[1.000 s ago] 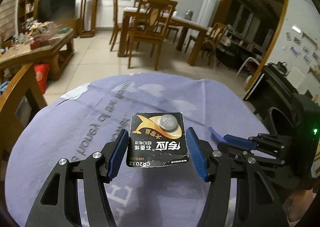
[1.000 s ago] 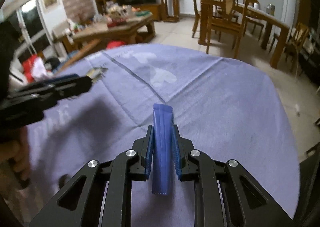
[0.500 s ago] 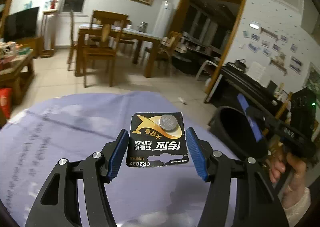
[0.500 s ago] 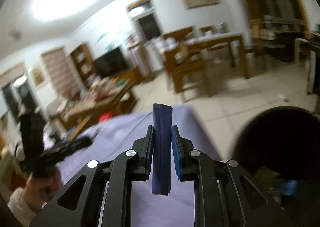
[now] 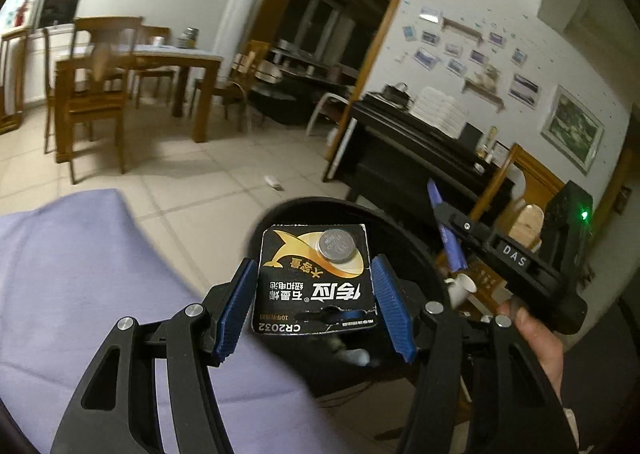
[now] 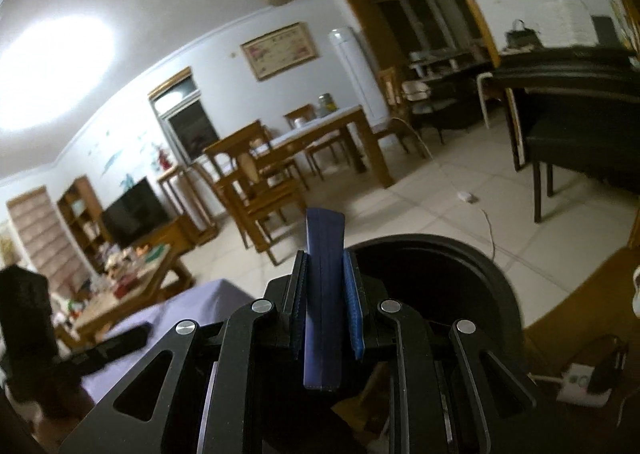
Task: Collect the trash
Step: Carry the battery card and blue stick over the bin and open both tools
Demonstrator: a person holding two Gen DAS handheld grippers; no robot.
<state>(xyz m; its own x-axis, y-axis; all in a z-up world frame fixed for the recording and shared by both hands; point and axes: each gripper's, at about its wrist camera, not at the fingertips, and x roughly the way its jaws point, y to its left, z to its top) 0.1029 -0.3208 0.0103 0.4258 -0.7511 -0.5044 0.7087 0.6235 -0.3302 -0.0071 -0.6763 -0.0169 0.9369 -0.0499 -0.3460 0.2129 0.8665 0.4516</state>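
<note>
The step in hand looks like dropping both pieces of trash into the black bin (image 5: 404, 230), whose round mouth fills the lower middle of the left wrist view. To do it well, each piece should sit fully over the opening before its gripper lets go, so nothing catches the rim or slides off onto the purple cloth (image 5: 80, 274) at lower left.

The left gripper (image 5: 314, 306) is closed on a battery card (image 5: 316, 286), pinching its two side edges; the card lies flat in the centre of the frame, over the near part of the bin's mouth. It is black with a gold swirl, one silver coin cell near its top edge, and a torn lower edge.

The right gripper (image 6: 325, 314) is clamped narrowly on a thin blue strip (image 6: 324, 294), standing upright at centre, with the bin just behind and to the right.
</note>
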